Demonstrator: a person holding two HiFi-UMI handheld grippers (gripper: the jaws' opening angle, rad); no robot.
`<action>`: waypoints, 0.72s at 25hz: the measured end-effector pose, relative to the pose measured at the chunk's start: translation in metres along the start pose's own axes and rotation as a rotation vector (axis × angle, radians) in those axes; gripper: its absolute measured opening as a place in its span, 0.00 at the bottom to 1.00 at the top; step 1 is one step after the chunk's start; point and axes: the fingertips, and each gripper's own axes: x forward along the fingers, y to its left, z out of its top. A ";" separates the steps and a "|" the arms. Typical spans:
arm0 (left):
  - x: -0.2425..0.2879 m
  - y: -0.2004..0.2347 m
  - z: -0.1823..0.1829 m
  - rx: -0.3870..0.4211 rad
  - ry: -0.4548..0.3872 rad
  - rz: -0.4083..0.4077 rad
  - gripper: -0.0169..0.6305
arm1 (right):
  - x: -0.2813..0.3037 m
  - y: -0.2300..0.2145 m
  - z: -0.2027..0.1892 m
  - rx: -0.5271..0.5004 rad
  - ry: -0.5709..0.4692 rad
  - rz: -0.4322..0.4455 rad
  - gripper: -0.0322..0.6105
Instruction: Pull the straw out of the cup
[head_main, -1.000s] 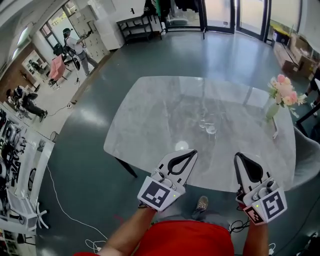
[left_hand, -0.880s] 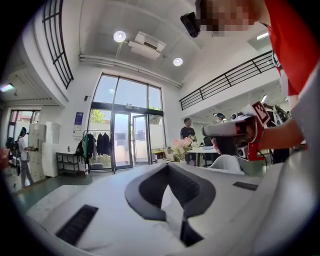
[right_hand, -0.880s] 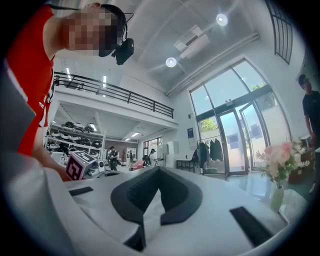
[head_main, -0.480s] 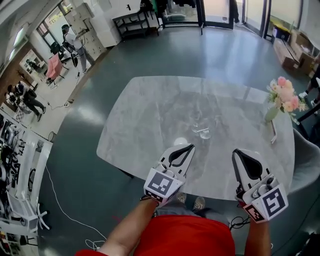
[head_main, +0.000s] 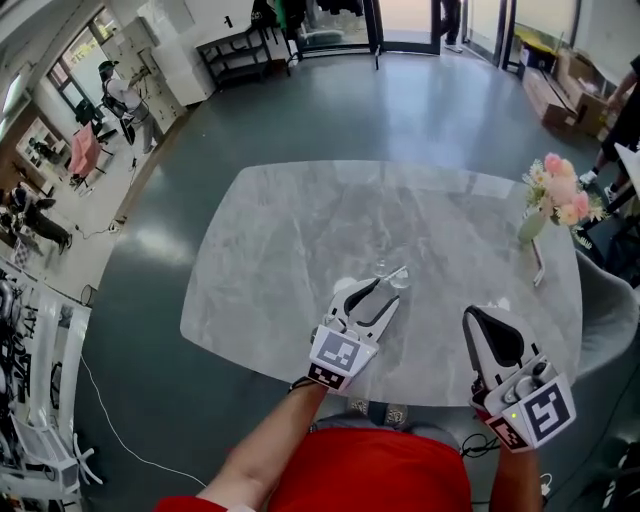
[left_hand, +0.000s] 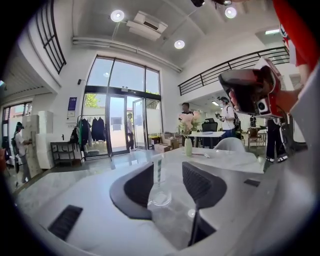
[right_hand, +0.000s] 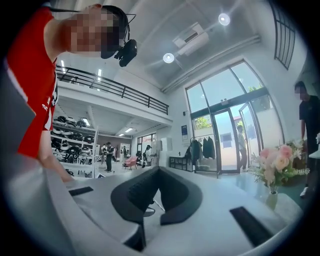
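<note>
Surface (head_main: 280, 250): grey marble, lying under the cup.
Left gripper (head_main: 374, 291): pointing at the cup; jaws, having just been opening, are standing wide, with the cup showing in the gap, untouched.
Right gripper (head_main: 479, 314): hanging well right of the cup, jaws pressing together on nothing.
Cup (left_hand: 160, 196): clear, standing upright.
Straw (left_hand: 158, 171): standing inside the cup.

Tabletop (head_main: 270, 260) lies bare from 9 to 1 o'clock of the cup (head_main: 390, 274). Vase of flowers (head_main: 552, 195) stands at 2 o'clock, well apart, near the table edge.
</note>
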 end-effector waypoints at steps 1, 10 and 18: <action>0.006 0.001 -0.003 0.005 0.005 -0.001 0.35 | 0.000 -0.002 -0.001 -0.001 0.005 -0.008 0.05; 0.043 0.006 -0.011 0.019 0.020 -0.034 0.37 | -0.011 -0.015 -0.006 -0.006 0.045 -0.079 0.05; 0.052 0.012 -0.011 0.024 0.024 -0.038 0.15 | -0.014 -0.020 -0.012 0.003 0.061 -0.108 0.05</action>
